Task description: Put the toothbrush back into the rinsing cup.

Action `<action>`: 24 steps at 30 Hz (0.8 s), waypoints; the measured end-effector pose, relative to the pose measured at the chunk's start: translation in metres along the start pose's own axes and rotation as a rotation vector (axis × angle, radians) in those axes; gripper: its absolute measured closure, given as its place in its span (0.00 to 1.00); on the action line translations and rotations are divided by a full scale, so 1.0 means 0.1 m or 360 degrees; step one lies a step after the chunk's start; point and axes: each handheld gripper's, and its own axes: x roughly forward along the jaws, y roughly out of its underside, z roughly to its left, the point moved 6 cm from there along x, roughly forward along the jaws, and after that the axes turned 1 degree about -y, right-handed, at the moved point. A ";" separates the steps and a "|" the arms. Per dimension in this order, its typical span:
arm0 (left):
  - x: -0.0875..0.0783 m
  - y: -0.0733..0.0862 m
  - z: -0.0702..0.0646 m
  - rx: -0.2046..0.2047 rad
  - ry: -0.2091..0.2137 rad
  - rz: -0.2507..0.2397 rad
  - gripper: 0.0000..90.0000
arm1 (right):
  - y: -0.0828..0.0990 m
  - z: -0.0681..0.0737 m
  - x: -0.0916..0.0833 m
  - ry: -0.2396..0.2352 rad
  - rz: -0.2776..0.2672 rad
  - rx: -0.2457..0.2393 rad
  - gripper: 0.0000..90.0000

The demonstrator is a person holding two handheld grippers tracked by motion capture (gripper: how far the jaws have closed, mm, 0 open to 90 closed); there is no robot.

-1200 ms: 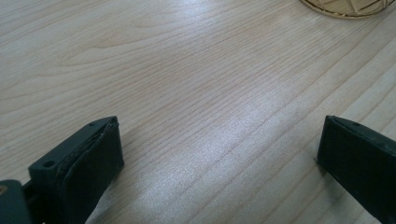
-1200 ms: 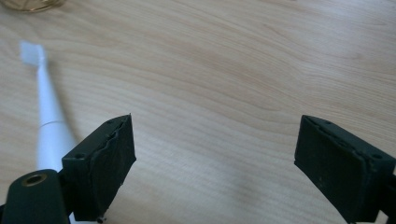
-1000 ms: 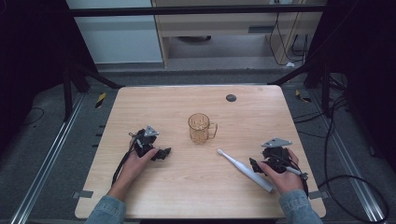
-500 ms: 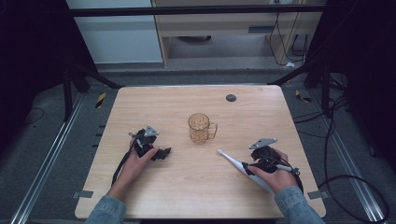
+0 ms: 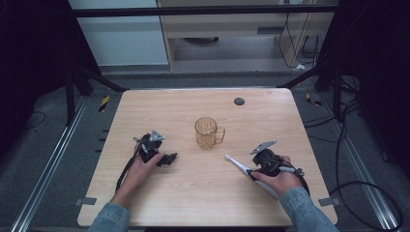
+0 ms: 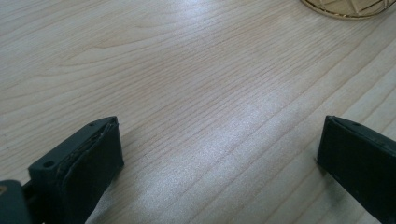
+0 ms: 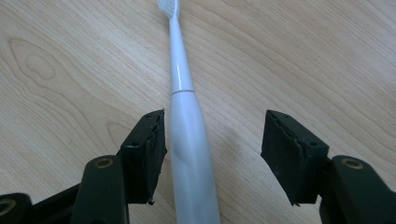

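A white electric toothbrush (image 5: 236,164) lies on the wooden table (image 5: 193,198), bristle end toward the amber glass mug (image 5: 207,133). My right gripper (image 5: 255,169) straddles its handle. In the right gripper view the toothbrush (image 7: 180,79) runs up between the jaws of the right gripper (image 7: 215,149). The left pad (image 7: 152,149) is at its side and the right pad (image 7: 282,149) stands clear. The jaws have just been closing but are still open around the handle. My left gripper (image 5: 169,158) rests on the table left of the mug, open and empty (image 6: 219,154), with the mug's base (image 6: 350,7) ahead.
A small dark round disc (image 5: 239,101) sits near the table's far edge. Black frame bars and cables surround the table on the floor. Bare wood lies between the two hands and beyond the mug.
My right gripper slid left along the table onto the toothbrush handle and its jaws narrowed around it. The left hand and the mug stayed put.
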 end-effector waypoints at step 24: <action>0.00 0.00 0.00 0.0000 0.0000 0.0000 0.00 | -0.09 0.04 0.10 -0.0052 0.0157 -0.0039 0.46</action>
